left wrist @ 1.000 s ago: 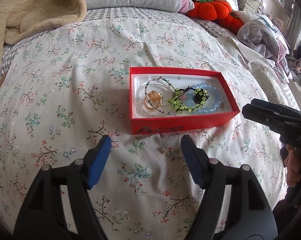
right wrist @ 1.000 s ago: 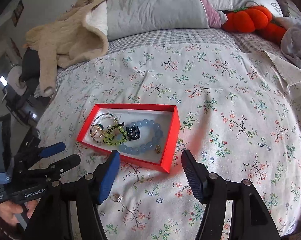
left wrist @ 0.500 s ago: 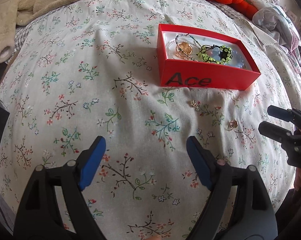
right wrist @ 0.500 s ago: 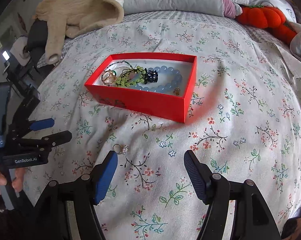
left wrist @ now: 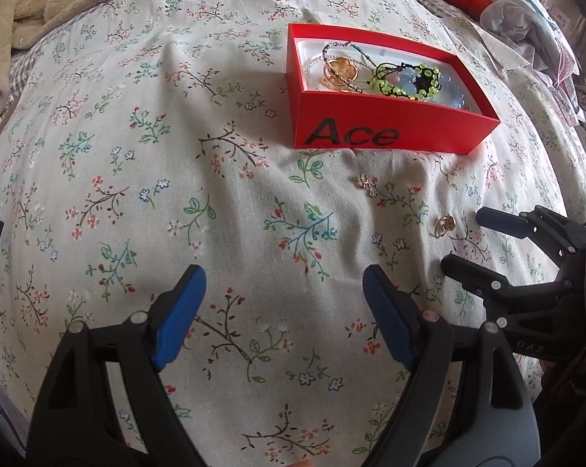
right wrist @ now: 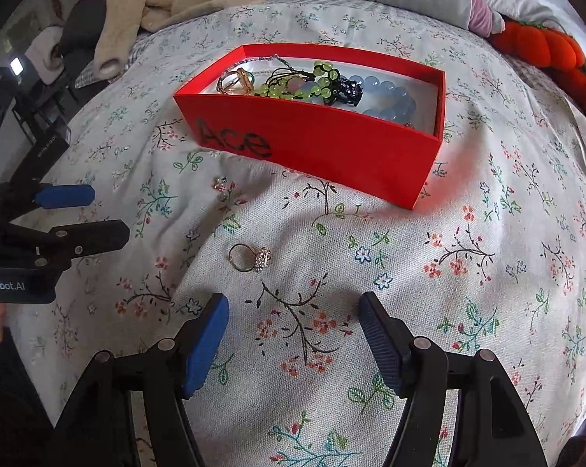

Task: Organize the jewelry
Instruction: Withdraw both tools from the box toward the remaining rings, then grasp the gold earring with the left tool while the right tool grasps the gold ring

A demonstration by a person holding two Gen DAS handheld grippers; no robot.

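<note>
Both claws released, nothing between pads. Have just been spreading wider, w/ only floral bedspread (right wrist: 468,233) beneath. Right claw (right wrist: 293,334) angled down near the gold ring w/ stone cluster (right wrist: 250,257), lying loose just beyond its left pad; prob. lined up to pick it. Left claw (left wrist: 283,311) hovering over bare bedspread, well short of 2 small earrings (left wrist: 366,185) lying near front wall of red "Ace" box (left wrist: 390,132). Box on bed, further back, already holding bead bracelets (right wrist: 386,97) & rings: likely the drop spot.
</note>
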